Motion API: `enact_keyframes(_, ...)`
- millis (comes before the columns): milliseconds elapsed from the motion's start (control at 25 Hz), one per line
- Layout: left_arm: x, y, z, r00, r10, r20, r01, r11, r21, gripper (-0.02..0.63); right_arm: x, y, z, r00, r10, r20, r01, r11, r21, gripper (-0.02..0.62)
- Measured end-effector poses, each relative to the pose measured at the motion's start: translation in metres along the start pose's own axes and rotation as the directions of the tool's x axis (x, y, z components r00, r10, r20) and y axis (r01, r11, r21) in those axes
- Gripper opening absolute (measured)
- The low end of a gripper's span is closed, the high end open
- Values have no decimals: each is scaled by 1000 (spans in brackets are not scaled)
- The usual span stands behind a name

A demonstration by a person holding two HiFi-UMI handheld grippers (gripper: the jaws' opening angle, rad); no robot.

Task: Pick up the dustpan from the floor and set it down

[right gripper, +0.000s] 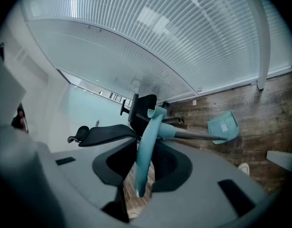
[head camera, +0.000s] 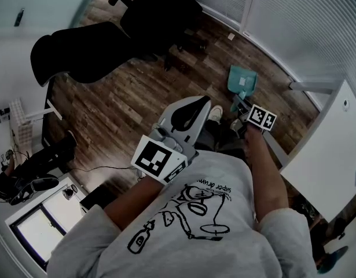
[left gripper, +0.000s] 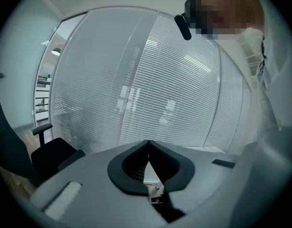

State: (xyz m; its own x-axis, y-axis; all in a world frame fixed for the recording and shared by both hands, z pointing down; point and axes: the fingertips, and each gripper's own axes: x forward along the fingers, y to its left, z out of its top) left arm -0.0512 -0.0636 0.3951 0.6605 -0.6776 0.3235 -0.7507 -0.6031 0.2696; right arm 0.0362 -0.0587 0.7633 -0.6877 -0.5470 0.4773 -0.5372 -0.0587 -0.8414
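The right gripper (right gripper: 146, 146) is clamped on the upright handle of the teal plastic dustpan (right gripper: 223, 127). Its dark shaft runs toward the frame's right, pan end far out over the brown wooden floor (right gripper: 259, 108). The left gripper (left gripper: 148, 148), jaws together on nothing, is the farther of the 2.

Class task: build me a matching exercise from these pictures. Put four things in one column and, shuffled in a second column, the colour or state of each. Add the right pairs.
Column one:
1. dustpan
2. left gripper
3. right gripper
4. office chair

Column two:
A. black
B. jaws together, nothing between them
C. teal
D. closed on the dustpan

Pairs: 1-C, 2-B, 3-D, 4-A
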Motion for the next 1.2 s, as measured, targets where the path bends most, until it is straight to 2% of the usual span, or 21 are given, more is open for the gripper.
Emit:
enact_keyframes(600, 0, -11, 16, 998, -24, 54, 24, 1000, 12, 2, -52, 60, -4, 996, 89, -19, -90, 993, -77, 84)
enact_keyframes(920, 3, -16, 27, 996, -32, 86, 30, 999, 27, 2, -94, 104, 25, 989, 144, 35, -138, 981, -136, 86)
enact_keyframes(1200, 9, -23, 35, 993, -42, 107, 38, 999, 38, 2, -131, 160, 56, 976, 201, 79, -183, 964, -195, 87)
